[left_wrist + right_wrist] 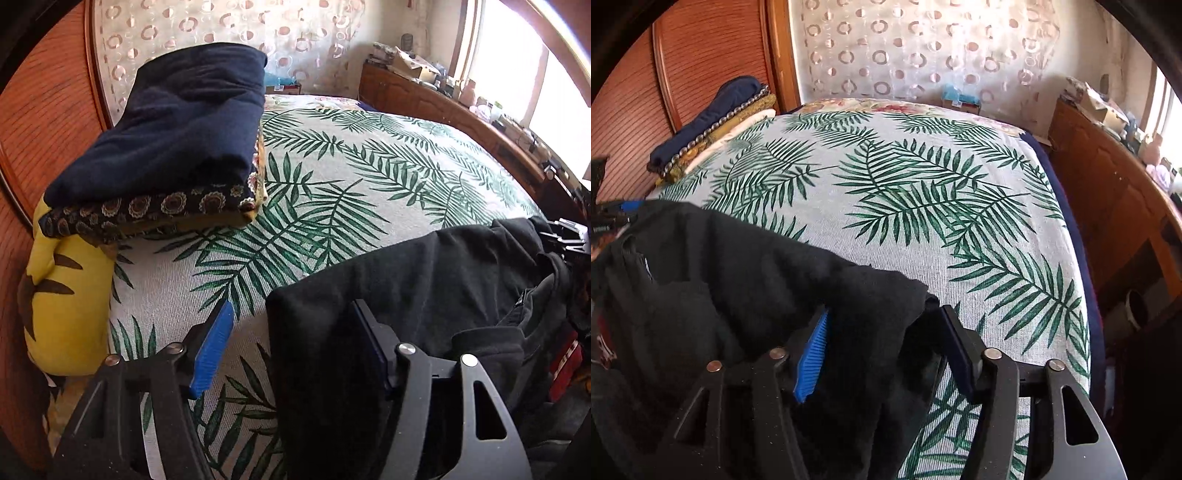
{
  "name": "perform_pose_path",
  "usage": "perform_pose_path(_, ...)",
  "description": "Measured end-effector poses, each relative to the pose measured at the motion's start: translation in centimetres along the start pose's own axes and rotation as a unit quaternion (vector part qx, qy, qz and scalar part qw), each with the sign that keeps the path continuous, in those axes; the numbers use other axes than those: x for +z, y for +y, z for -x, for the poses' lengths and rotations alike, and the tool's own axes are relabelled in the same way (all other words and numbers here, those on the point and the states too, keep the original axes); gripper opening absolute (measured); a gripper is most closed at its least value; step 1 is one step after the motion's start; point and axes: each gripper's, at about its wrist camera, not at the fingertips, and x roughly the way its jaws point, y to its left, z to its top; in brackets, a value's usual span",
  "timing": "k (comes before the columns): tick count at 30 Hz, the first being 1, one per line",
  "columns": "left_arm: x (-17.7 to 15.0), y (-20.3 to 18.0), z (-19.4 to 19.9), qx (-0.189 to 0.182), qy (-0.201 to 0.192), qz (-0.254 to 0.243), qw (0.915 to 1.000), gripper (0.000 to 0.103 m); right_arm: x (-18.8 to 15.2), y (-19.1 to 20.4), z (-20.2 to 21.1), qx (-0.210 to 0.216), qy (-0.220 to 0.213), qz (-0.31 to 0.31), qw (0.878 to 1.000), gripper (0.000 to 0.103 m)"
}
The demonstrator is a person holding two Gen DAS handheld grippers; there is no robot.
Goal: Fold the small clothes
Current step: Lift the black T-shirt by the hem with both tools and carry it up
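Observation:
A black garment (424, 280) lies on the leaf-print bedspread (369, 166) near its front edge. My left gripper (291, 314) stands open at the garment's left corner. The cloth rests against its right finger, and its blue left pad (212, 347) is bare over the bedspread. In the right wrist view the same black garment (757, 266) bunches loosely between the jaws of my right gripper (885, 314), which stand apart. Its blue left pad (812, 358) shows beside the cloth.
A stack of folded clothes (177, 129), dark blue on top, sits at the bed's left side on a yellow pillow (66, 314). A wooden panel (44, 110) runs along the left. A cluttered wooden sideboard (1108, 184) stands right of the bed.

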Motion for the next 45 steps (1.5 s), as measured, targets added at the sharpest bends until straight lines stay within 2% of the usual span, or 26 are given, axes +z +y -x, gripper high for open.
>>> perform_pose_path(5, -0.1, 0.4, -0.1, -0.012, -0.001, 0.010, 0.9999, 0.067, 0.0, -0.1, -0.3, -0.001, -0.003, 0.000, 1.000, 0.064)
perform_pose_path(7, -0.2, 0.2, 0.0, -0.019, -0.003, 0.004, 0.9998, 0.058, -0.2, -0.1, -0.4, 0.002, -0.008, 0.003, 1.000, 0.063)
perform_pose_path(8, -0.1, 0.0, 0.0, -0.026, -0.004, 0.001, 0.9997, 0.054, -0.4, -0.1, -0.3, 0.006, -0.011, 0.005, 1.000, 0.055)
perform_pose_path(10, -0.2, -0.2, 0.1, -0.042, -0.003, -0.005, 0.9991, 0.038, -0.6, 0.1, -0.1, 0.021, -0.017, 0.008, 1.000, 0.039)
perform_pose_path(11, -0.2, -0.3, 0.2, -0.051, -0.002, -0.005, 0.9987, 0.031, -0.8, 0.2, 0.1, 0.027, -0.020, 0.010, 0.999, 0.026)
perform_pose_path(12, -0.1, -0.4, 0.3, -0.065, 0.000, -0.005, 0.9979, 0.010, -1.0, 0.3, 0.2, 0.034, -0.021, 0.012, 0.999, 0.018)
perform_pose_path(13, -0.1, -0.7, 0.5, -0.067, -0.001, -0.006, 0.9977, 0.009, -1.3, 0.3, 0.4, 0.045, -0.022, 0.011, 0.999, 0.016)
perform_pose_path(15, -0.2, -1.6, 1.7, -0.049, -0.018, -0.019, 0.9985, 0.009, -1.6, 0.4, 1.3, 0.064, -0.031, 0.003, 0.997, 0.013)
perform_pose_path(19, 0.7, -3.3, 7.3, -0.077, -0.085, -0.021, 0.9932, 0.009, -1.5, 0.2, 6.1, 0.076, -0.085, -0.008, 0.993, 0.013)
perform_pose_path(21, 1.5, -4.3, 10.6, -0.084, -0.121, -0.041, 0.9883, 0.009, -1.3, 0.2, 9.0, 0.089, -0.114, -0.009, 0.989, 0.013)
perform_pose_path(27, 3.6, -6.0, 18.7, -0.095, -0.209, -0.073, 0.9706, 0.009, -0.4, -0.3, 16.7, 0.063, -0.173, 0.008, 0.983, 0.013)
perform_pose_path(32, 5.5, -5.9, 24.1, -0.101, -0.277, -0.063, 0.9534, 0.009, 0.2, -0.6, 23.2, 0.047, -0.236, 0.015, 0.971, 0.013)
perform_pose_path(39, 7.0, -6.4, 29.5, -0.102, -0.342, -0.066, 0.9318, 0.009, 0.9, -0.1, 31.6, 0.015, -0.304, 0.044, 0.951, 0.013)
perform_pose_path(43, 7.7, -6.3, 31.2, -0.095, -0.364, -0.065, 0.9242, 0.009, 1.0, 0.0, 34.9, 0.004, -0.337, 0.056, 0.940, 0.013)
perform_pose_path(45, 8.6, -6.0, 30.9, -0.088, -0.369, -0.062, 0.9232, 0.009, 1.1, 0.1, 36.5, -0.006, -0.351, 0.064, 0.934, 0.013)
